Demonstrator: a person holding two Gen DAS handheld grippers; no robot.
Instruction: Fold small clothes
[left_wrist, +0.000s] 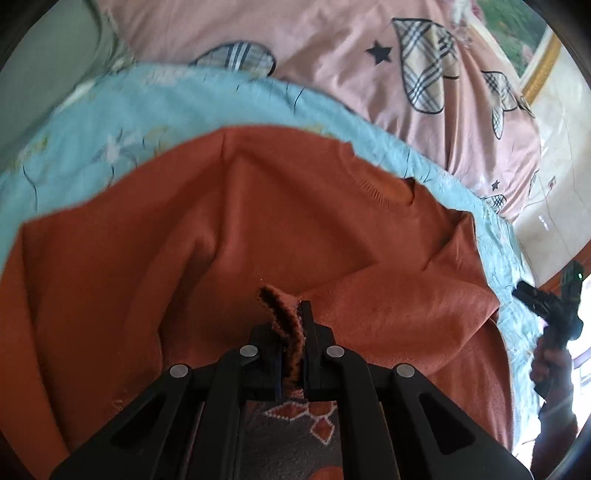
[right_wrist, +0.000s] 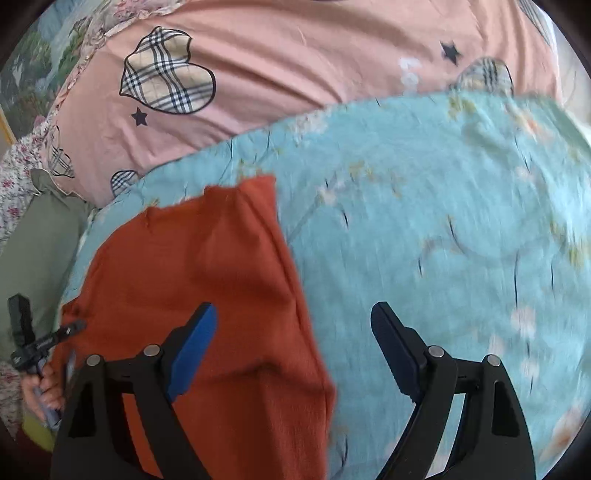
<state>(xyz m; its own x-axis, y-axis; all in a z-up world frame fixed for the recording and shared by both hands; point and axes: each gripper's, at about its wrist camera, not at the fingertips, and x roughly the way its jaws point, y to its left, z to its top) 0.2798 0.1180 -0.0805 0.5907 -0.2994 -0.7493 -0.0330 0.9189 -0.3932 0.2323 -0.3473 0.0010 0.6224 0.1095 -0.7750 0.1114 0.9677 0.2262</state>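
Note:
An orange knit sweater lies spread on a light blue floral quilt. My left gripper is shut on a pinched fold of the sweater's edge, which sticks up between the fingers. In the right wrist view the sweater lies at the lower left, with its right edge running down the middle. My right gripper is open and empty, held above the sweater's right edge and the quilt. The right gripper also shows in the left wrist view at the far right.
A pink duvet with plaid hearts and black stars lies behind the quilt. A green pillow lies at the left. A patterned dark cloth shows under my left gripper. The other hand-held gripper shows at the far left.

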